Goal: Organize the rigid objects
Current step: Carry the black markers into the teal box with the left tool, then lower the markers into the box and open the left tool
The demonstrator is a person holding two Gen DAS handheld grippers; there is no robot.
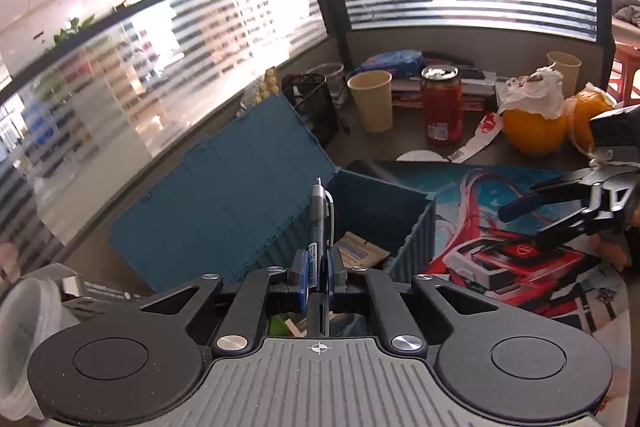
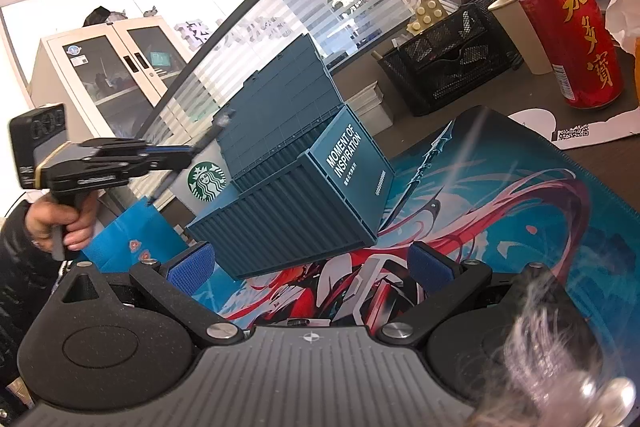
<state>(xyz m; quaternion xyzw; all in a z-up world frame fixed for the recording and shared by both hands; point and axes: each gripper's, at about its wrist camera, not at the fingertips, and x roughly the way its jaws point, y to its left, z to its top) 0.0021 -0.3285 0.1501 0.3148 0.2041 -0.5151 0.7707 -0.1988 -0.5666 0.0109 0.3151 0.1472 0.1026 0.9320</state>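
The left gripper [image 1: 316,277] is clenched on a ballpoint pen [image 1: 319,227] that points forward past its jaws, over the open blue container-shaped box [image 1: 412,227]. Before letting go, dip the tip inside the walls. The right gripper [image 2: 310,265] stands released, empty, just short of the box.

**Count of Things on the Desk**

Upper right of the left wrist view: two oranges [image 1: 534,131], one capped with white tissue; two beige paper cups [image 1: 371,101]; one red drink can [image 1: 441,105]. Centre: one teal container-shaped plastic box [image 1: 414,227], one grey pen [image 1: 319,223]. Upper middle: one black mesh basket [image 1: 314,103].
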